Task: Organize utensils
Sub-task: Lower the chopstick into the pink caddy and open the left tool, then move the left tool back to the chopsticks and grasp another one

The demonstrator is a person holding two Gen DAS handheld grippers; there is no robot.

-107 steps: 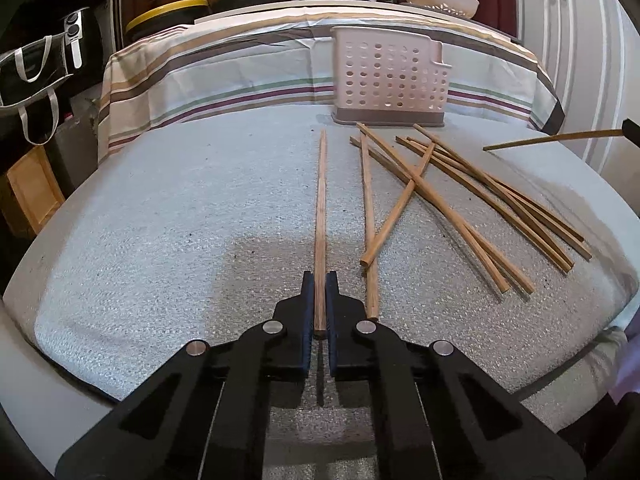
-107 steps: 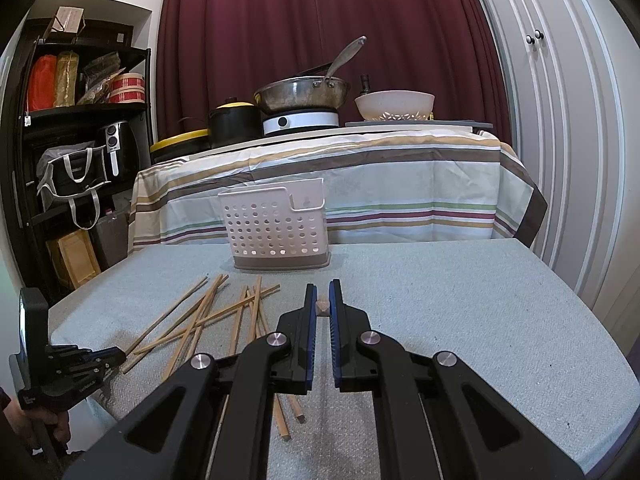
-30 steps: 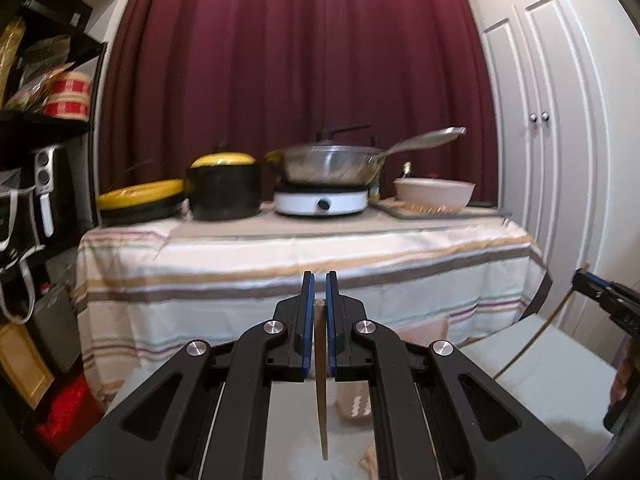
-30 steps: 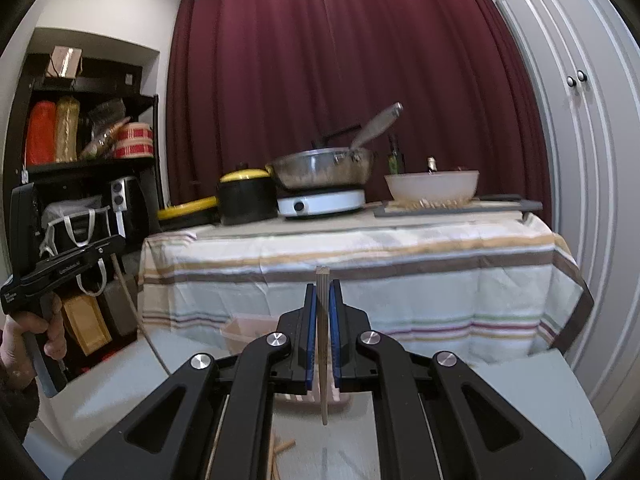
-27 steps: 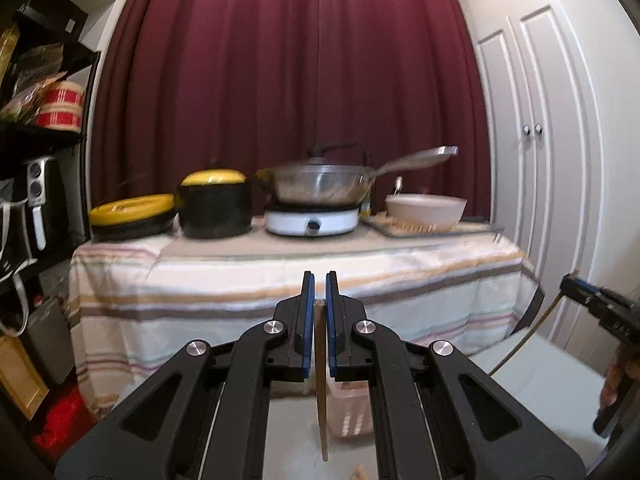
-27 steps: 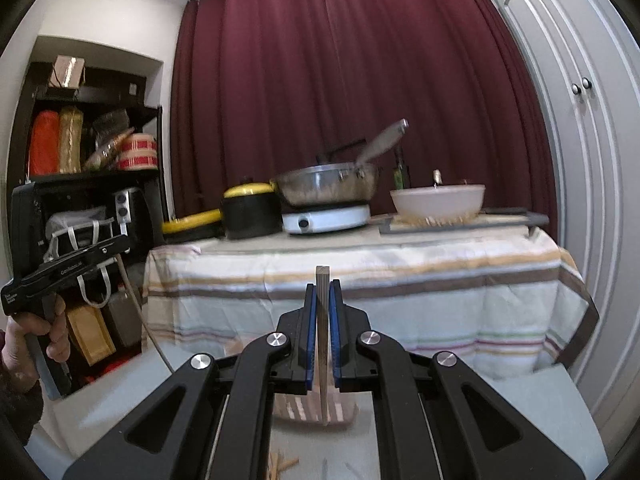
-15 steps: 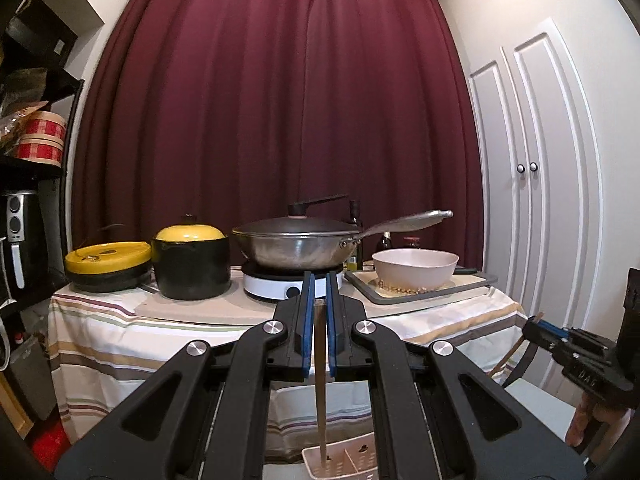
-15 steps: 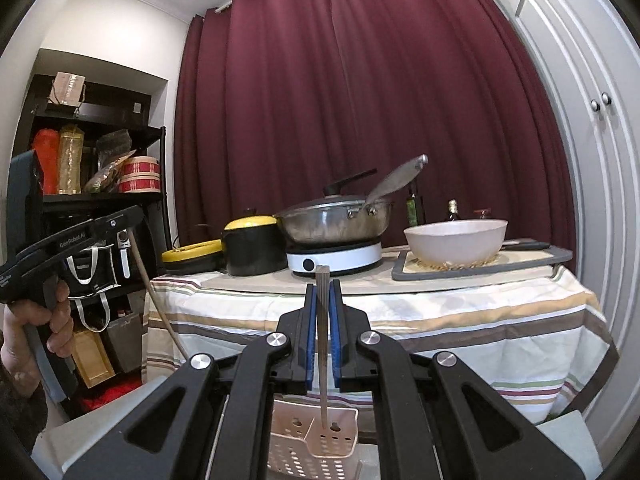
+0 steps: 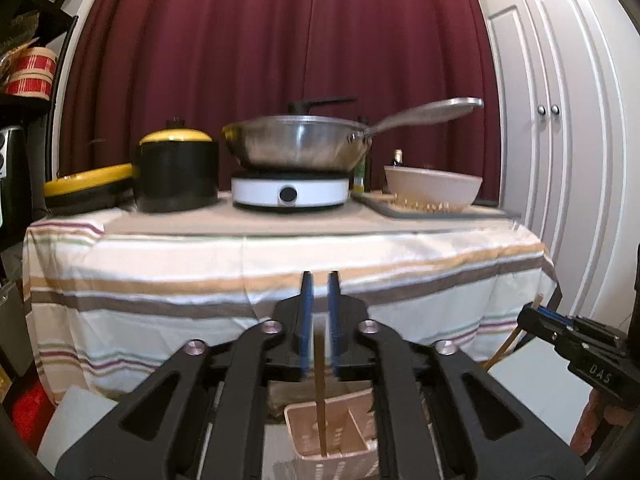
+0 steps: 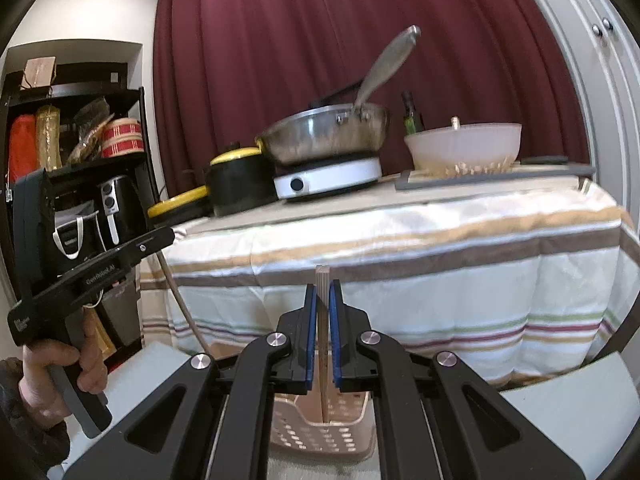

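**Q:** What are the two tools doing?

**A:** The left tool is held level above a pink perforated basket. Its blue-padded fingers stand slightly apart, released. The first chopstick, blurred, stands upright between and below them, with a thin gap on each side. Its top sits below the fingertips. Its lower end is inside the basket, to the left of an inner divider.

**Q:** And the right tool?

**A:** The right tool is clenched on the second chopstick. The stick is upright, with its square top poking just above the fingertips. Its lower end reaches down into the same basket, seen here from the other side. I cannot tell which compartment it is in.

**Q:** Where does the basket stand?

**A:** It stands on a pale table, directly beneath both tools.

**Q:** What is behind?

**A:** There is a second table under a striped cloth. It carries a steel wok on a white hot plate, a black pot with a yellow lid and a pale bowl. A dark red curtain hangs behind them.
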